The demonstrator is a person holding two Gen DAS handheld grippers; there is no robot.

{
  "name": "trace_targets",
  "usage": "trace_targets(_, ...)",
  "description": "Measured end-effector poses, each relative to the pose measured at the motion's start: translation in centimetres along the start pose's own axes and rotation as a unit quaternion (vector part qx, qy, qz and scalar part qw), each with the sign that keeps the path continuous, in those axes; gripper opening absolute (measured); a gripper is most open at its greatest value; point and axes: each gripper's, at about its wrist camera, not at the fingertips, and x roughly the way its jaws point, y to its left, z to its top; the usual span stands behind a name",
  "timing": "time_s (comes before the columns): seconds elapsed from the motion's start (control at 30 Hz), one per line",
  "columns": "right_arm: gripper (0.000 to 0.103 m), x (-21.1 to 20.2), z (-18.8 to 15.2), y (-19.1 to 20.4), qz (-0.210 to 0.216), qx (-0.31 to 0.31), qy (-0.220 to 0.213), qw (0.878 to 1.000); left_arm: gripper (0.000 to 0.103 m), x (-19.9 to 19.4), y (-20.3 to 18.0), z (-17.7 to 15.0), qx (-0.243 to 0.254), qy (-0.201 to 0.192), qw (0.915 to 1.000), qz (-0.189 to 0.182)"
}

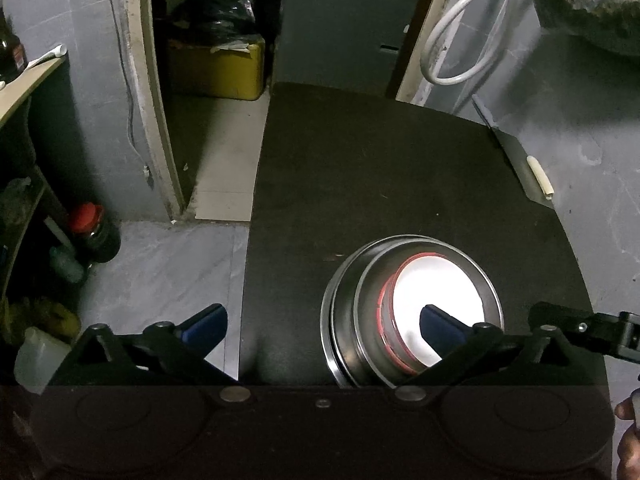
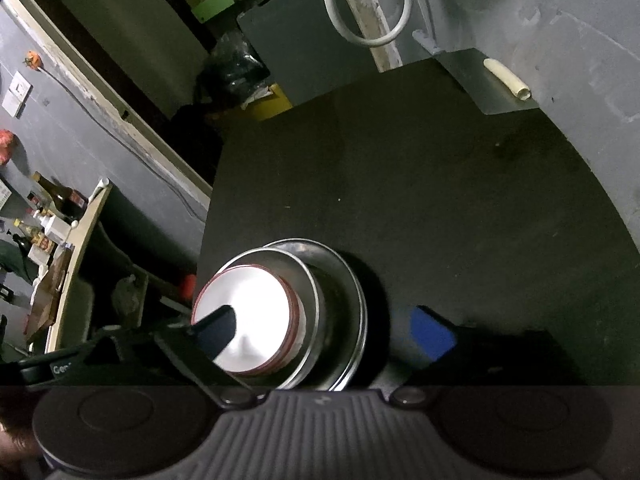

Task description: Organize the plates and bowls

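Note:
A nested stack stands on the black table (image 1: 360,168): a steel plate (image 1: 329,320) at the bottom, a steel bowl (image 1: 364,304) in it, and a white dish with a red rim (image 1: 440,280) inside the bowl. My left gripper (image 1: 322,324) is open wide; its right finger (image 1: 440,326) hangs over the white dish and its left finger (image 1: 204,322) is off the table's left edge. In the right wrist view the stack's steel bowl (image 2: 320,300) and white dish (image 2: 256,292) sit low left. My right gripper (image 2: 325,330) is open, with its left finger over the dish and its right finger outside the stack.
A grey metal sheet with a cream tube (image 1: 540,178) lies at the table's far right edge. A white hose (image 1: 460,40) hangs on the wall behind. A yellow box (image 1: 218,68) and a red-capped jar (image 1: 94,232) stand on the floor at left, beside a shelf with bottles (image 2: 60,208).

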Motion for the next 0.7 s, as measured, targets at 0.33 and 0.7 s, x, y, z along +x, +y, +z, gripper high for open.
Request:
trace_targets(0.33,0.103,-1.6,-1.1,-0.2,0.021,-0.057,-0.071,0.996,0.102,-1.9,-0.2,-2.4,-0.024,-0.046,0.9986,0.011)
trace_targets(0.7,0.103,-4.0,-3.4,0.7,0.021,-0.09,-0.134,0.987,0.102,-5.3,0.0,-4.3,-0.022,-0.09,0.9956,0.008)
